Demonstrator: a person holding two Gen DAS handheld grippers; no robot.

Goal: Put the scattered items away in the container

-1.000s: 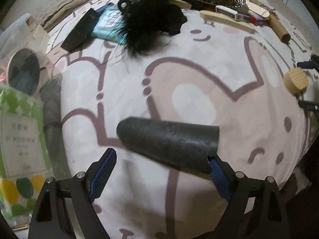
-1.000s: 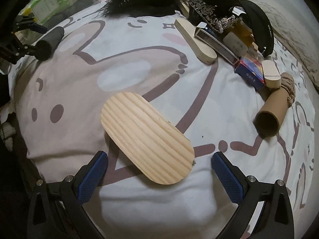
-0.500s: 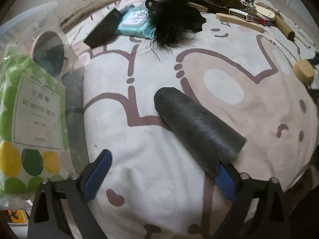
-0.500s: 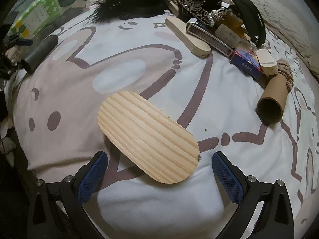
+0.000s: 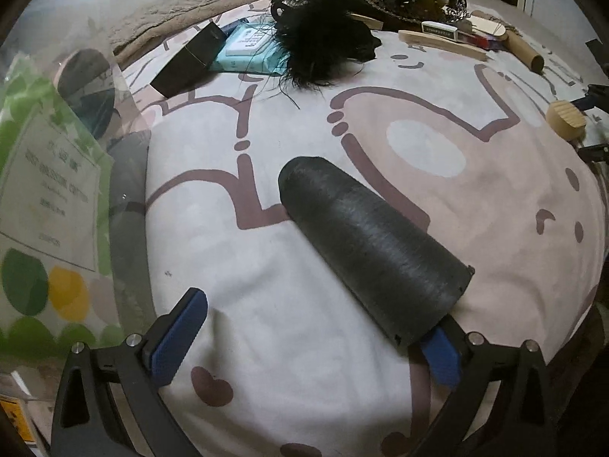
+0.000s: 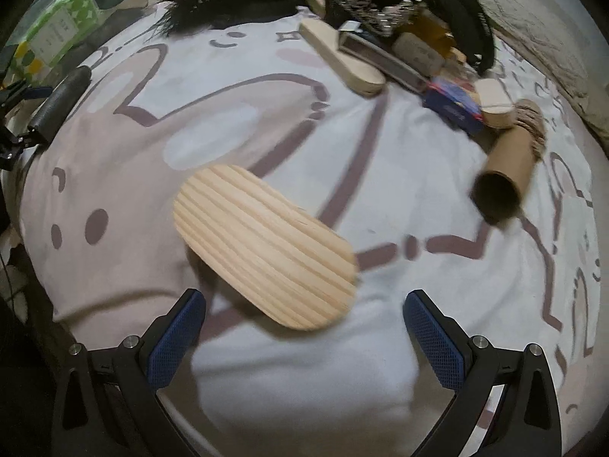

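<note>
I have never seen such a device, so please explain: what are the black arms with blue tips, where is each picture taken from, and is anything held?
A person holds one claw in each hand, and each carries a camera looking along its two fingers. One picture is from the left claw, one from the right claw. Both are open and grip nothing. A dark cylinder lies against the left claw's right finger. A wooden board lies before the right claw. Both rest on a patterned cover, with black feathers and a cardboard tube. The clear container stands at the left.
</note>
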